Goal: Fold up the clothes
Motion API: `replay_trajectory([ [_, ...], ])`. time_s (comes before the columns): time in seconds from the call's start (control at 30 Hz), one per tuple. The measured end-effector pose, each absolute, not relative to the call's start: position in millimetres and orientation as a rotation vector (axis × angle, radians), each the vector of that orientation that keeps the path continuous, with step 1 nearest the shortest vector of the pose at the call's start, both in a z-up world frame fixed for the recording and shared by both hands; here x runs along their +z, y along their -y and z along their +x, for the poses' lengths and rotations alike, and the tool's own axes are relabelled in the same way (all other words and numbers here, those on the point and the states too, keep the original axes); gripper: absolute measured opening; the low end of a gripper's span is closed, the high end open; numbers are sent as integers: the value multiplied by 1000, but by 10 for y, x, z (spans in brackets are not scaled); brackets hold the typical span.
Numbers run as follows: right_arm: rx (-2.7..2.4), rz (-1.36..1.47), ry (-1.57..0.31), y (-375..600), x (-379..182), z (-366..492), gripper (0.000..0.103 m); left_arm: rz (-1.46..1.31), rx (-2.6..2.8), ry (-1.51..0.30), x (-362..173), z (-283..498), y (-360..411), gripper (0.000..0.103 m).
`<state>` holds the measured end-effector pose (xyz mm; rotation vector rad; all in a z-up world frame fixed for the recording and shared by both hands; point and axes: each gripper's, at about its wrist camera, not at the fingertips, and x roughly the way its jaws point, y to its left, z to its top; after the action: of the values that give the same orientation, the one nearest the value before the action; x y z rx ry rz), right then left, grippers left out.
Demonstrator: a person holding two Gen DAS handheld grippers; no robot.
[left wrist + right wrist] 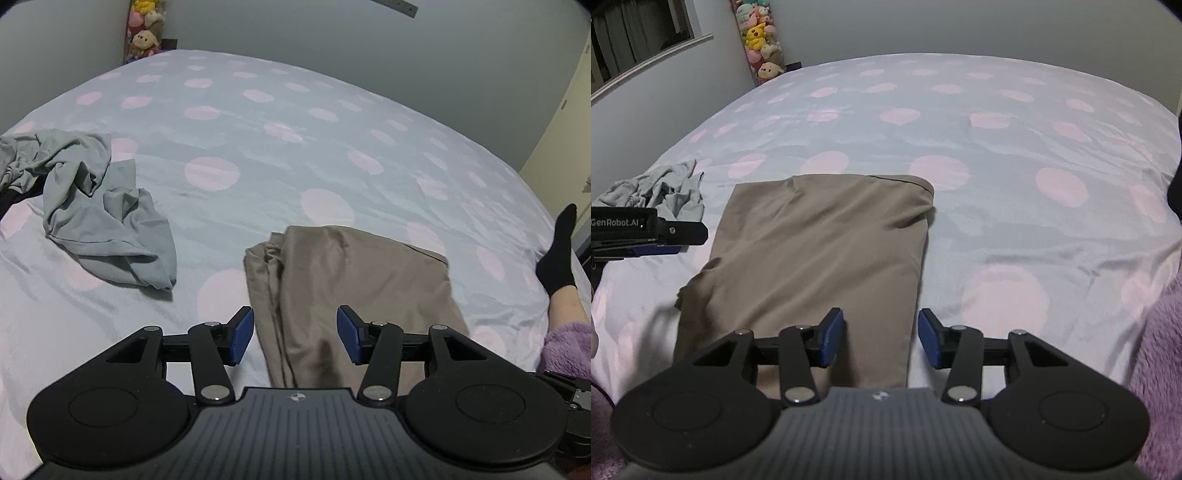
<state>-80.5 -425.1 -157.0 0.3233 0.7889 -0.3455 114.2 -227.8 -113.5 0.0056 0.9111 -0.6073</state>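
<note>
A tan garment (354,288) lies folded into a long rectangle on the bed (258,122); in the right wrist view the same tan garment (820,254) runs away from me. My left gripper (295,334) hovers open over its near left edge, blue pads apart with cloth below them, not pinched. My right gripper (881,338) stands open above the near right edge, nothing pressed between its pads. The left gripper (650,236) also shows from the side at the left of the right wrist view. A crumpled grey-green garment (99,206) lies to the left.
The bed's pale sheet (997,155) with pink dots spreads far and right. A person's leg in a black sock (559,254) and a purple fleece sleeve (569,347) are at the right. Plush toys (761,40) hang in the far corner by the wall.
</note>
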Motion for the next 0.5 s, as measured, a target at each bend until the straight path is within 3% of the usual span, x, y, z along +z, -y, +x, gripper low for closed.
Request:
replay_trajectory([
  [0.5,-368,380,-745,4668,-1643,-338,48,-78,-636,-887,-1318,1552,2400,52],
])
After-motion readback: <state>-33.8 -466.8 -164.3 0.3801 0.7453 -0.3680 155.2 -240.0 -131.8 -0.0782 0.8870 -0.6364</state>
